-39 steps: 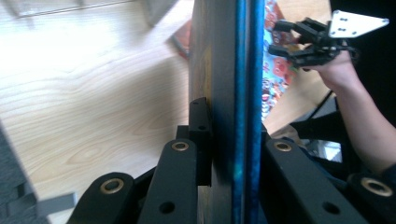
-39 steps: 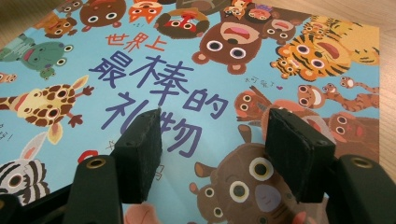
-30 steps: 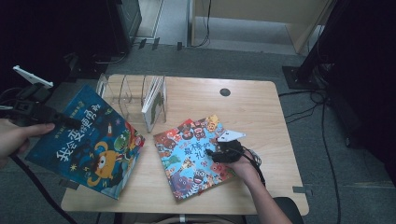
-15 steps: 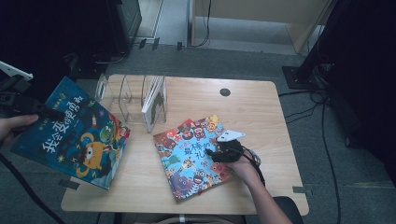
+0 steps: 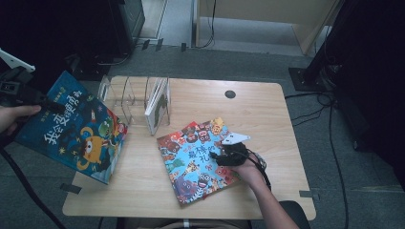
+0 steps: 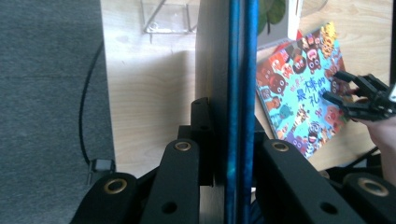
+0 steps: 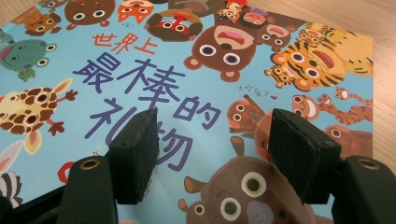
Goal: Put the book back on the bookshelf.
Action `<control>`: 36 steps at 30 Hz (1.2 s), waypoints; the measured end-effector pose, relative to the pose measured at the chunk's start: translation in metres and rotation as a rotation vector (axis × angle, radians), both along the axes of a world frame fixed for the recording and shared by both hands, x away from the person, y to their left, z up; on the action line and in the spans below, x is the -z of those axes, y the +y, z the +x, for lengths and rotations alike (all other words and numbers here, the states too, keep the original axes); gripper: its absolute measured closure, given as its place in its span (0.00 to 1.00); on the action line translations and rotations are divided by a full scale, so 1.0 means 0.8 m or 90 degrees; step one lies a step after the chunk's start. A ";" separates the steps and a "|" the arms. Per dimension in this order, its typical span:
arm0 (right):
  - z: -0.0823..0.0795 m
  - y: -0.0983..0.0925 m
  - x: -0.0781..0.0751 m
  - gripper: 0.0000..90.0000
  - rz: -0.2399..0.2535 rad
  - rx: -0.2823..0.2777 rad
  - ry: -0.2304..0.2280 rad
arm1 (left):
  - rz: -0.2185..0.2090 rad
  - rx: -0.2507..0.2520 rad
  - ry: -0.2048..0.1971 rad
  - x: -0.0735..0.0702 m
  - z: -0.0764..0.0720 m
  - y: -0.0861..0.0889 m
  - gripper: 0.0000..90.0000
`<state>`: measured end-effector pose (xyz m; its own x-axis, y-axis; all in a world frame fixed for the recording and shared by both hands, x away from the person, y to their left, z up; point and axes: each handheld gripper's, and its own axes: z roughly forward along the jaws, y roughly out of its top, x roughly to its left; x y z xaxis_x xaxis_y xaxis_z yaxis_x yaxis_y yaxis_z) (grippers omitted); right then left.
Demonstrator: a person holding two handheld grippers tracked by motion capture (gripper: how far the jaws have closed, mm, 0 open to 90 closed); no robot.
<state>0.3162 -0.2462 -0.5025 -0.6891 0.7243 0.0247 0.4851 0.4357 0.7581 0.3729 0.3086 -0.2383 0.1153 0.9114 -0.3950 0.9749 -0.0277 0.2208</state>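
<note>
A dark blue picture book (image 5: 71,126) with an orange monster on its cover hangs tilted over the table's left edge. My left gripper (image 5: 28,95) is shut on its upper left corner. In the left gripper view the book (image 6: 240,70) runs edge-on between the jaws of that gripper (image 6: 231,133). A light blue animal picture book (image 5: 198,160) lies flat on the table near the front. My right gripper (image 5: 224,155) rests over its right part, open. In the right gripper view its pads (image 7: 135,140) stand wide apart just above the cover (image 7: 187,60), with nothing between them.
A clear acrylic book rack (image 5: 129,98) stands at the back left of the wooden table (image 5: 267,114), with a white book (image 5: 157,105) upright in its right slot. A cable hole (image 5: 230,94) sits near the back edge. Cables trail on the floor at both sides.
My left hand has carried the blue book to the left and a little up, farther off the table's left edge. The right gripper and the animal book have stayed put.
</note>
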 end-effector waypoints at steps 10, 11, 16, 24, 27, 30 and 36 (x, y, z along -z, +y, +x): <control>0.000 0.001 0.000 0.37 0.000 0.001 0.000 | 0.005 -0.021 0.003 -0.007 0.026 -0.001 0.92; 0.000 0.001 0.000 0.37 0.000 0.001 0.000 | 0.004 -0.026 0.003 -0.007 0.028 -0.002 0.92; 0.000 0.001 0.000 0.37 0.000 0.000 -0.001 | 0.024 -0.018 0.012 -0.008 0.033 -0.006 0.92; 0.000 0.001 0.000 0.37 0.000 0.000 -0.001 | 0.015 -0.033 -0.002 -0.018 0.036 0.000 0.92; 0.000 0.001 0.000 0.37 0.000 0.000 -0.001 | 0.015 -0.040 -0.008 -0.017 0.043 0.002 0.92; 0.000 0.001 0.000 0.37 0.000 0.000 -0.001 | 0.012 -0.051 -0.014 -0.014 0.051 0.004 0.92; 0.000 0.000 0.000 0.37 -0.001 0.000 -0.001 | 0.005 -0.058 -0.020 -0.008 0.067 0.007 0.92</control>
